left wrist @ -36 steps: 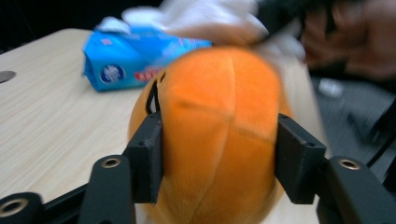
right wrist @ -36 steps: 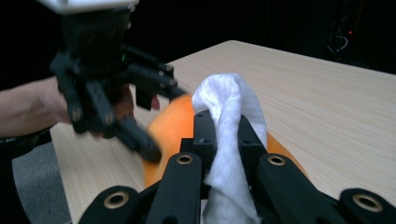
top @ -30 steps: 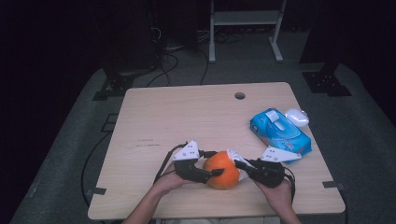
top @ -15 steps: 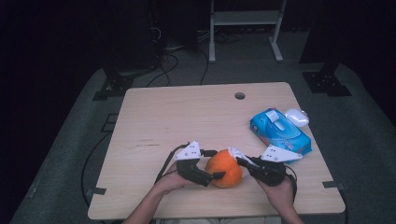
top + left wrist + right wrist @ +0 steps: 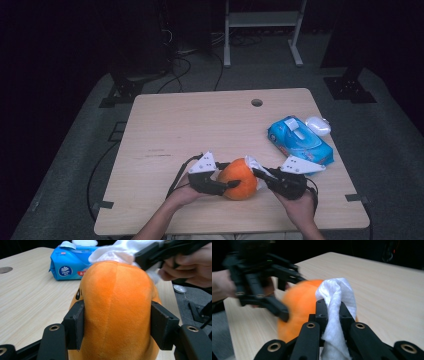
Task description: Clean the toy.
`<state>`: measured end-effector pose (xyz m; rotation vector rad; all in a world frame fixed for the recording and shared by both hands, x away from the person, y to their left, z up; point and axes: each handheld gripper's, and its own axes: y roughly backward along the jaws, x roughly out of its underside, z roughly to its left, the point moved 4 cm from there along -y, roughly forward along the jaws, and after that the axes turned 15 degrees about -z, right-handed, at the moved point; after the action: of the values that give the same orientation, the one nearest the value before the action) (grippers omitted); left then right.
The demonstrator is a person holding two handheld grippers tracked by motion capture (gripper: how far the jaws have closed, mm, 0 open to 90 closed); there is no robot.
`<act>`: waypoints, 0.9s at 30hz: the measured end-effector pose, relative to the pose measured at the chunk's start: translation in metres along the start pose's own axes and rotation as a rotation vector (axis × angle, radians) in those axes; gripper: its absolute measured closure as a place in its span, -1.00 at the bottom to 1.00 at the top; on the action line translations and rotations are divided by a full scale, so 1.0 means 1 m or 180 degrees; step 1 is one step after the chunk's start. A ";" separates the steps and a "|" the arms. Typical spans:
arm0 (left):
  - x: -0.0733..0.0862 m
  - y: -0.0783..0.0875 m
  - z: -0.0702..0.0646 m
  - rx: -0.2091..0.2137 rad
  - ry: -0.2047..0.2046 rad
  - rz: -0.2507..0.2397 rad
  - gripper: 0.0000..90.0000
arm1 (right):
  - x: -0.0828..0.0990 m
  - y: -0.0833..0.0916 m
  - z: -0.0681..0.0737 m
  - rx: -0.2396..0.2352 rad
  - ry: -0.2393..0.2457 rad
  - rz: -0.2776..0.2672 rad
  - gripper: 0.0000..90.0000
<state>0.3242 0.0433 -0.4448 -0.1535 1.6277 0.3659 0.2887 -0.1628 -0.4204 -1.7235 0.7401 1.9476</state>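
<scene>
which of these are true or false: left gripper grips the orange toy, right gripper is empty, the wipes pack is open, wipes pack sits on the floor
1. The left gripper clamps the orange plush toy. True: both pads press its sides, the jaws having just closed.
2. The right gripper is empty. False: it pinches a white wipe.
3. The blue wipes pack has its lid flipped open. True.
4. The wipes pack sits on the floor. False: it lies on the table, near the right edge.
</scene>
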 end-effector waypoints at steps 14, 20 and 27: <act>0.005 -0.005 -0.005 0.0073 -0.0001 -0.0017 -0.15 | -0.001 0.003 0.000 0.0025 0.0068 0.0003 0.82; 0.001 -0.002 -0.001 0.0127 0.0040 -0.0115 -0.43 | 0.000 0.001 0.000 -0.0023 0.0083 0.0022 0.83; 0.008 -0.013 -0.012 0.0152 -0.0036 -0.0031 -0.33 | -0.009 -0.004 0.026 -0.0181 0.0376 0.0082 0.83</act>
<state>0.3165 0.0284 -0.4540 -0.1233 1.6227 0.3196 0.2731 -0.1427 -0.4095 -1.8851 0.7583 1.9141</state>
